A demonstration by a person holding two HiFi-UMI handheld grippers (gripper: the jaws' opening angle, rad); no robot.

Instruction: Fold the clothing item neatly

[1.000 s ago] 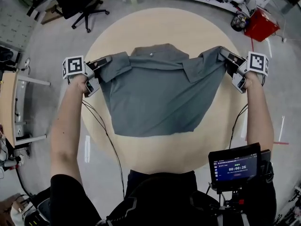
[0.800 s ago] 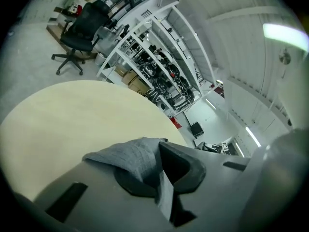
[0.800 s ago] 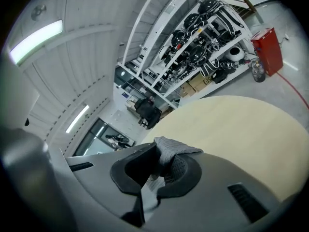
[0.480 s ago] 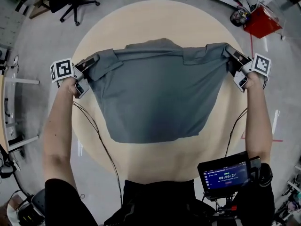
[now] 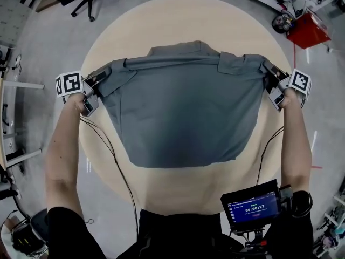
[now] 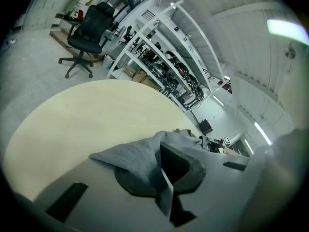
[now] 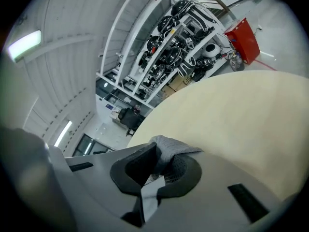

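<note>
Shirt point(image 5: 178, 112) stretched between 2 hand-held grippers point(image 5: 97, 83) point(image 5: 271, 75)

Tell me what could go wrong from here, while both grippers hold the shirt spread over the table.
1. The left gripper and the right gripper each pinch only a small bit of the shirt. Under the pull, the cloth might slip out of one of them.
2. The hem hangs free, so it may crease or fold under when the shirt is laid on the table.
</note>
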